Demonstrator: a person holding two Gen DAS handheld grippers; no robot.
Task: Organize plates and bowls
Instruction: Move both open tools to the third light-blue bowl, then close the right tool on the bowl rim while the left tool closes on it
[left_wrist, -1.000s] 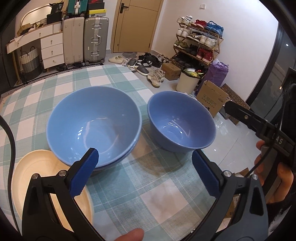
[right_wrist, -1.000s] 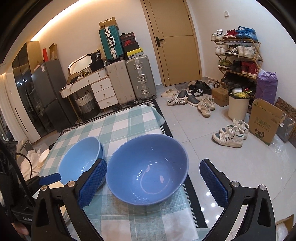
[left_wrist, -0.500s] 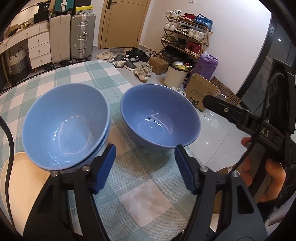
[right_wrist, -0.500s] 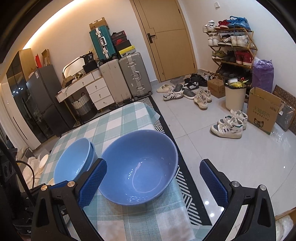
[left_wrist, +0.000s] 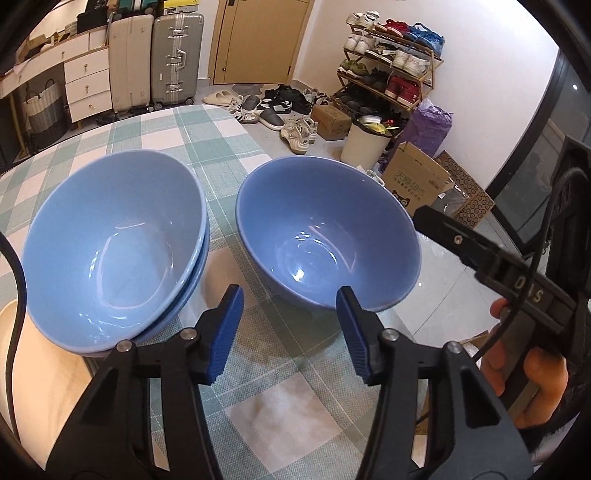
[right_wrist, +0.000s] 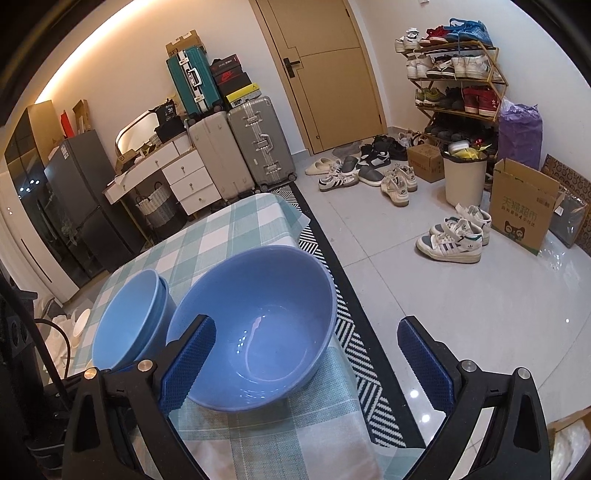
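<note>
Both tongs stand spread and pinch nothing. Nearest in the left wrist view, the left tongs (left_wrist: 290, 332) hang low over the tabletop (left_wrist: 280, 413) with its green-and-white checked cloth, their blue pads apart; the right-hand pad sits just in front of the near rim of the single blue bowl (left_wrist: 325, 236), while the left-hand pad (left_wrist: 225, 332) lies in the gap between that bowl and the stack of two blue bowls (left_wrist: 110, 251). The stack stands just beside the single bowl, the two not touching. A cream plate (left_wrist: 40, 373) lies at the left edge, partly under the stack's near side. Off to the right, a hand holds the black frame of the right tongs beyond the tabletop's edge.

From the right wrist view, the right tongs (right_wrist: 306, 365) are open wide, the left pad in front of the single bowl's near-left rim and the right pad out over the floor. This bowl sits at the tabletop's near corner, close to its edge. Farther off stand suitcases (right_wrist: 240, 151), a white drawer unit (right_wrist: 184, 177), scattered shoes (right_wrist: 369, 170) before a door (right_wrist: 325, 74), a shoe rack (right_wrist: 454, 81) and a cardboard box (right_wrist: 524, 206).
</note>
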